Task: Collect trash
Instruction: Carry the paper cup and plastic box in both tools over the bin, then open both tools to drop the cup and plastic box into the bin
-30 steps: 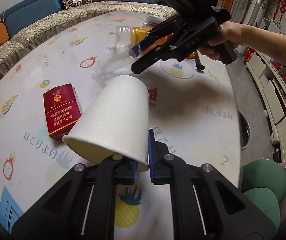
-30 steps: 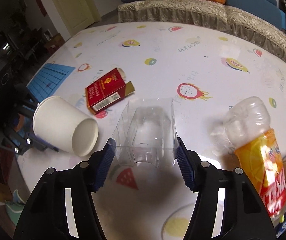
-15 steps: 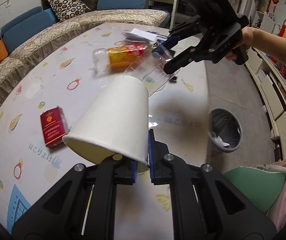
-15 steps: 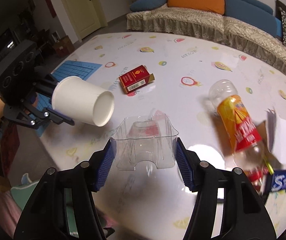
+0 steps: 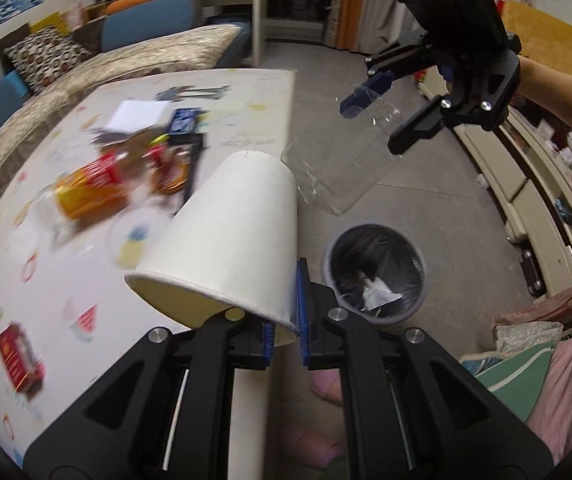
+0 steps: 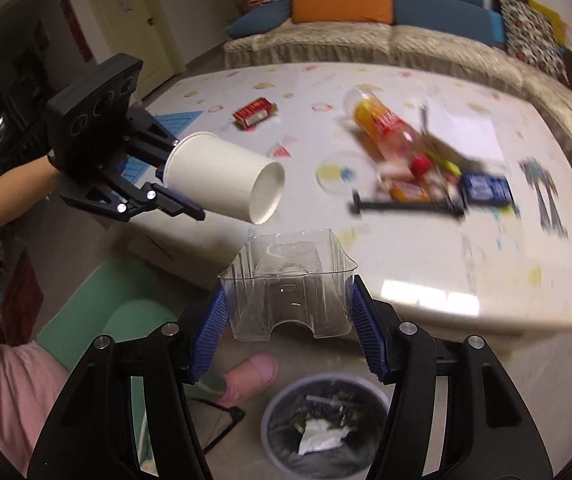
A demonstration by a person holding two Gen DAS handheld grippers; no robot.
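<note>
Both grippers tilt steeply downward off the worktop [image 6: 426, 264] edge: the left gripper [image 5: 286, 320] jaws pinch the paper cup [image 5: 229, 236] rim, the right gripper [image 6: 288, 320] jaws clamp the clear plastic tray [image 6: 290, 280] above the bin [image 6: 326, 428].

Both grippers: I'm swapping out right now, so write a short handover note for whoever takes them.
Left gripper: shut on the rim of a white paper cup, held off the table's edge.
Right gripper: shut on a clear plastic tray, above the bin on the floor.
Done: both pieces lifted off the table; nothing dropped yet. The bin already holds some scraps.
Left: drop tray and cup into the bin, then collect the red box, the orange bottle and the wrappers from the table.
</note>
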